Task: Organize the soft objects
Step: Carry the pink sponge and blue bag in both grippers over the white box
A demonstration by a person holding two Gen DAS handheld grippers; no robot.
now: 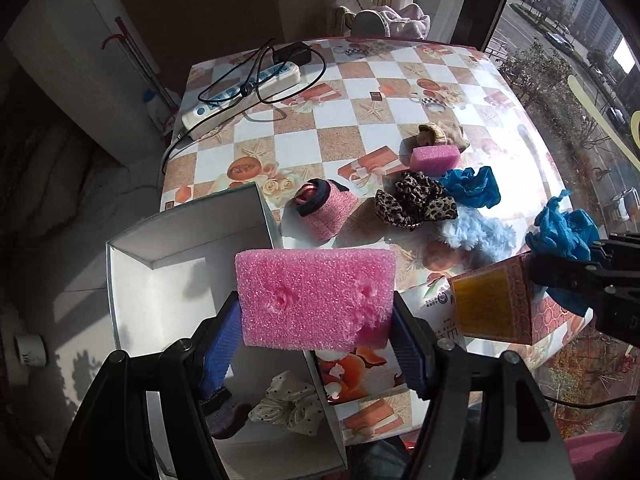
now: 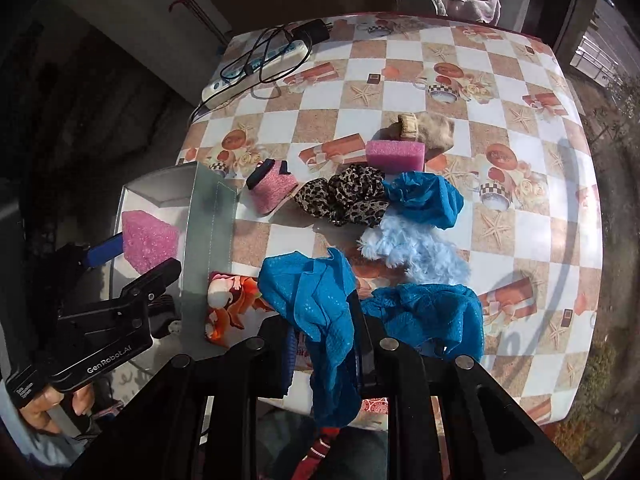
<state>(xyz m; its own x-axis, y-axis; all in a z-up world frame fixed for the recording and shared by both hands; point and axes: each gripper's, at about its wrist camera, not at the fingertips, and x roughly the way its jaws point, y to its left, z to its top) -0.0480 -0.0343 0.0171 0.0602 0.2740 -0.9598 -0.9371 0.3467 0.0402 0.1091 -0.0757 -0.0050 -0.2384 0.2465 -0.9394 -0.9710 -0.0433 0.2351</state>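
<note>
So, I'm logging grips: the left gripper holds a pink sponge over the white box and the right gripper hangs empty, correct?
Not quite. The right gripper isn't empty: the right wrist view shows it shut on a blue mesh cloth. The left gripper does hold the pink sponge over the white box.
</note>
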